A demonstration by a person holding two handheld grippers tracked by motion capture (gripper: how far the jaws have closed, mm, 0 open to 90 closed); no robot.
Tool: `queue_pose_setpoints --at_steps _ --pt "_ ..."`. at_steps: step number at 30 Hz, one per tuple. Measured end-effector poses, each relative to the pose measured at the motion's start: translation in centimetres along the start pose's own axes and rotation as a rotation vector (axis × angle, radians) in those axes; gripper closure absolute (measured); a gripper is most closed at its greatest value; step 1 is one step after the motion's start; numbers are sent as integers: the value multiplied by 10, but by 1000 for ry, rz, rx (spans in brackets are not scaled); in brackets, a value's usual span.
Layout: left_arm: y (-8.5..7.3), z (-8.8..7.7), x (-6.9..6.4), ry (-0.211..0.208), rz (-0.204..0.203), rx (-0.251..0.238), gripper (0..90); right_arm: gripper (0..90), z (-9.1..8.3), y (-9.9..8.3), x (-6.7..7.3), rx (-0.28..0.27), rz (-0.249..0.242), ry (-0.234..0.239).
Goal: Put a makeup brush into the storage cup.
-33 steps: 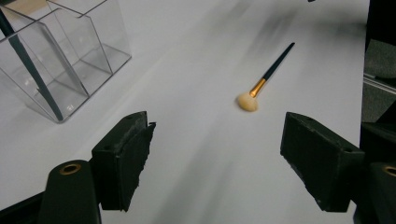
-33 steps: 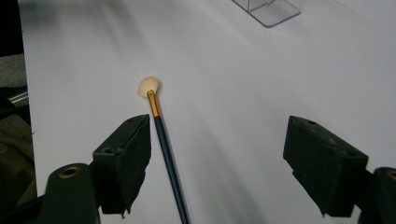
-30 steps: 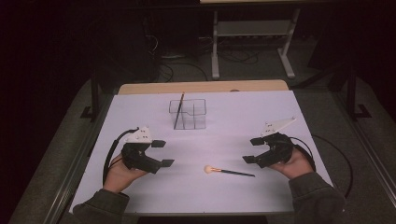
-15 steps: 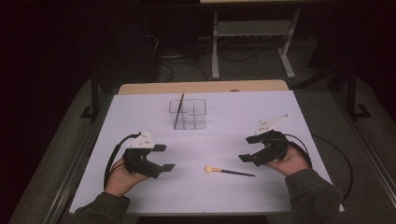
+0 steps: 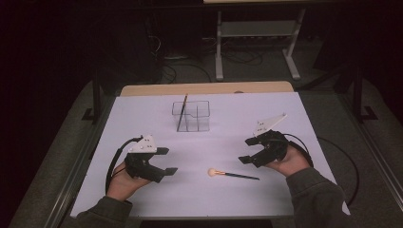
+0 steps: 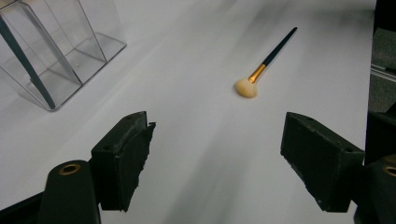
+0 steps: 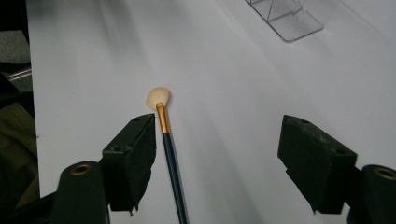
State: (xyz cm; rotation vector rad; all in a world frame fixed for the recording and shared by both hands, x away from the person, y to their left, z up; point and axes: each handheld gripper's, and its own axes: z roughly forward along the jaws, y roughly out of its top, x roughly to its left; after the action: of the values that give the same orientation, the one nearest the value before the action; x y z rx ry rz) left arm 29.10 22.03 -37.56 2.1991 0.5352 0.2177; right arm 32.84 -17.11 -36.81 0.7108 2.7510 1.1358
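1. Right tongs (image 5: 248, 151): held in the person's right hand (image 5: 285, 161) above the white desk (image 5: 309, 123), jaws spread with nothing between the pads; they have just been closing a little. In the right gripper view the brush handle lies on the desk just beside the left jaw, under the gap's left side.
2. Left tongs (image 5: 167, 160): held in the left hand (image 5: 122, 180), jaws spread wide, nothing between them, pointing toward the brush.
3. Makeup brush (image 5: 232, 174): flat on the desk between the two tongs, nearer the right ones; pale bristle head toward the left tongs, gold ferrule, dark handle toward the right hand.
4. Clear organiser (image 5: 192, 116): partitioned box farther back at desk centre, well apart from both tongs, with one dark thin stick (image 5: 182, 111) leaning in its left compartment.
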Motion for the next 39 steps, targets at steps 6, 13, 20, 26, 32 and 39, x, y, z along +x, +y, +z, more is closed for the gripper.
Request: queue_pose_setpoints --at_steps 6,13,20,26,32,39 --pt "-1 1 -1 -9 -11 -9 232 298 7 5 2 26 -25 7" --pt "-1 1 -1 -7 -10 -13 232 320 15 7 4 54 -40 20" --pt "-2 -1 -1 -4 -14 -15 232 344 25 9 6 69 -57 29" --pt "-2 -2 0 -1 -16 -18 232 376 38 9 8 106 -85 50" --pt "-2 -5 0 5 -15 -26 232 403 47 9 12 129 -98 65" --pt "-3 -5 1 4 -19 -26 232 430 55 3 14 138 -87 86"
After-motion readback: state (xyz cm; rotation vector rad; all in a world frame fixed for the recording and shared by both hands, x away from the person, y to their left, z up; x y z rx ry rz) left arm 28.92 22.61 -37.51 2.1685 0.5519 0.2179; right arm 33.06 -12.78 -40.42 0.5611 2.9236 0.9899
